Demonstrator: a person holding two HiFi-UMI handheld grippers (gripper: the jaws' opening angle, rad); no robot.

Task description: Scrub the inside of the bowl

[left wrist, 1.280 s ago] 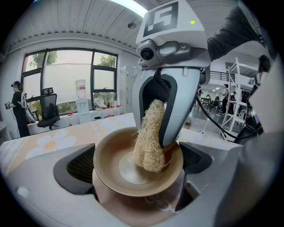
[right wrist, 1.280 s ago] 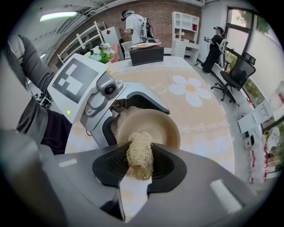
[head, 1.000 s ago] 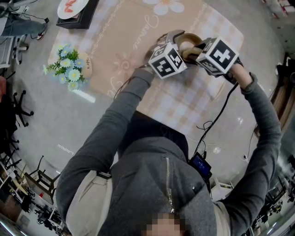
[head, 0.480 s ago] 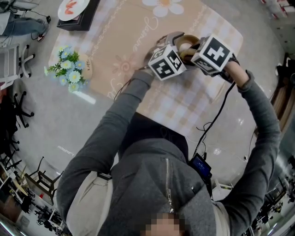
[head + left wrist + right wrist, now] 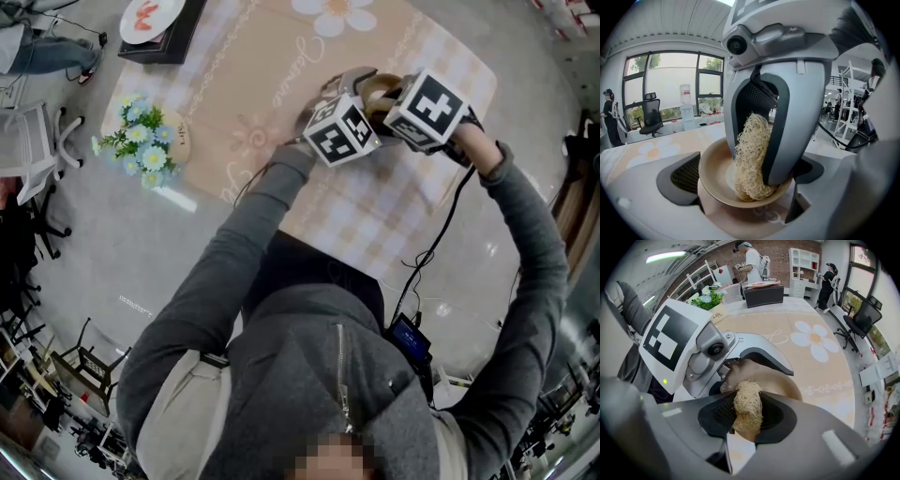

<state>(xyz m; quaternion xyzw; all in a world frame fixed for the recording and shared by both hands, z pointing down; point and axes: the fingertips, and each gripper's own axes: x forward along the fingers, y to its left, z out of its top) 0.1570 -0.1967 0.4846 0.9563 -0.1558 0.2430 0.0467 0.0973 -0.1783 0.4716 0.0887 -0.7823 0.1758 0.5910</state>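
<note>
Scrubber pinched tight in right claw, long axis upright, lower end pressed inside bowl — left claw, closed across bowl, steadies it from left.

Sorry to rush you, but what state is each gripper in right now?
Left gripper: closed on the bowl, jaws against its sides.
Right gripper: closed on the loofah scrubber, which reaches down into the bowl.
</note>
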